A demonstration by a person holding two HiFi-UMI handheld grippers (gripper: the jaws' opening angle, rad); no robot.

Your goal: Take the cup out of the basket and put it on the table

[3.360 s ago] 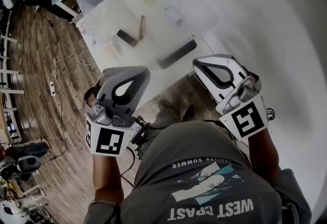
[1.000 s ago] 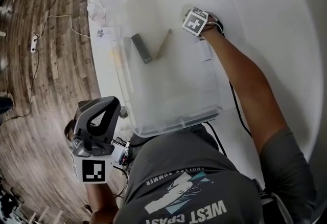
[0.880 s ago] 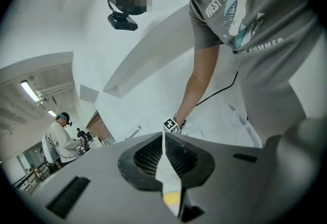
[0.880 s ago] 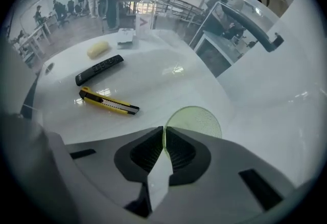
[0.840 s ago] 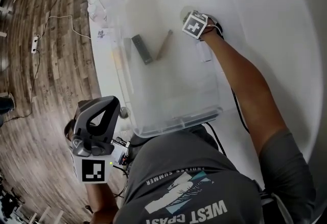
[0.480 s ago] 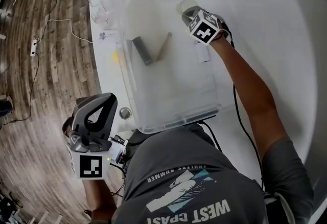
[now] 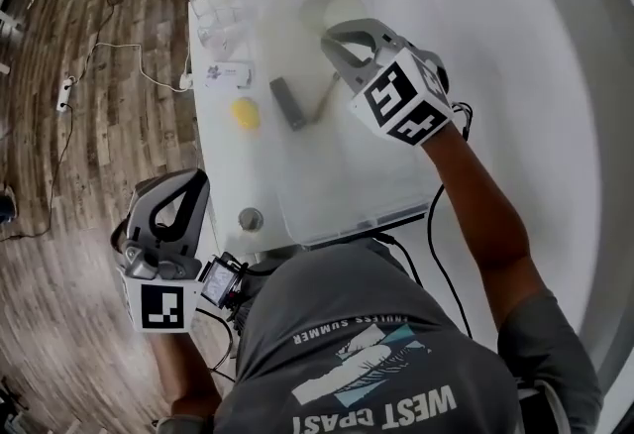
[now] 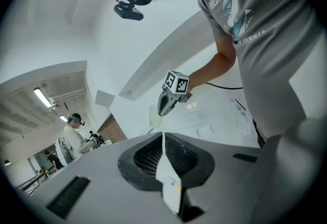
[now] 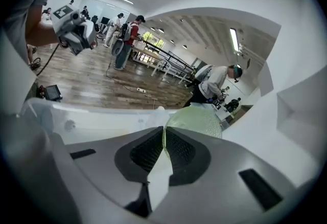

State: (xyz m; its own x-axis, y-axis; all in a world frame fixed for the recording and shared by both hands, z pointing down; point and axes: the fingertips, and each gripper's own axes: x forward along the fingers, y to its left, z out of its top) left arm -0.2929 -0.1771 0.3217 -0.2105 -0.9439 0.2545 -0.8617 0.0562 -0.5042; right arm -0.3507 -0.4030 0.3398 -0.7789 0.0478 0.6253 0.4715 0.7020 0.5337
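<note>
Lifting done: right gripper [image 7: 330, 34] jaws have just closed on the cup [image 7: 327, 8] wall and raised it out of the basket [image 7: 347, 220] to upper centre of the head view, so only the set-down on the counter [image 7: 220, 150] should remain. Left gripper [image 7: 188, 177] idles lower left, jaws together, empty. Count: one cup, one basket, two grippers, one dark bar [image 7: 287, 103] and one wooden stick [image 7: 325, 97] left inside.

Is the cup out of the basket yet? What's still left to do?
Done: the right gripper has just closed its jaws on the cup, pinching its rim. In hand: the cup hangs in the air above the basket, so it looks lifted out. Left: carry it sideways and set it down on the table; it isn't there yet.
</note>
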